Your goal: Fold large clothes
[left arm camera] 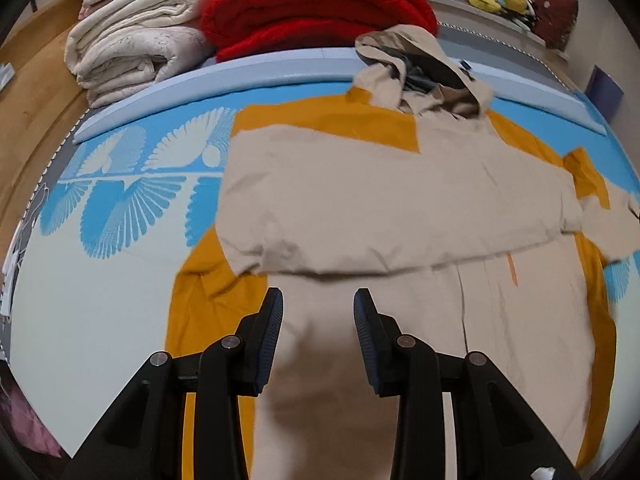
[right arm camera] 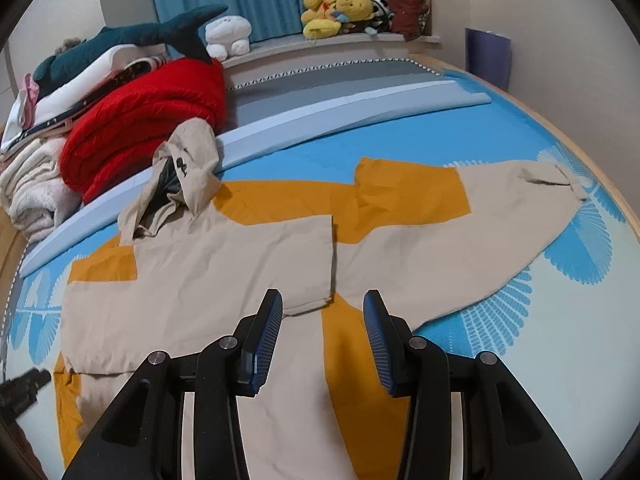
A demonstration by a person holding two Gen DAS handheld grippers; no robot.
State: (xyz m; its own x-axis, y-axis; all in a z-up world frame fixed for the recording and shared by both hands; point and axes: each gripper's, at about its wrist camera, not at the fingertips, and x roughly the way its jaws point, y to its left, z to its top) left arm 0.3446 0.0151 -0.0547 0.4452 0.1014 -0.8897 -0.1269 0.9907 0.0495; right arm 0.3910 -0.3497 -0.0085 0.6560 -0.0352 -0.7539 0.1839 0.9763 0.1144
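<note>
Left wrist: left gripper (left arm camera: pixel 318 316) is held open and empty over the jacket (left arm camera: pixel 400 208), whose one sleeve is folded across | Right wrist: right gripper (right arm camera: pixel 322 320) is open too; the spread sleeve (right arm camera: pixel 480 232) is stretched away to its right, nearer this hand | jacket is laid flat on the bed (right arm camera: pixel 480 128).

One beige-and-mustard hooded jacket (right arm camera: pixel 248 264) lies at centre. At ten o'clock sit one red blanket (right arm camera: pixel 148 120), one cream blanket (right arm camera: pixel 32 188) and one plush shark (right arm camera: pixel 120 42). One white plush (right arm camera: pixel 228 36) sits at twelve.
</note>
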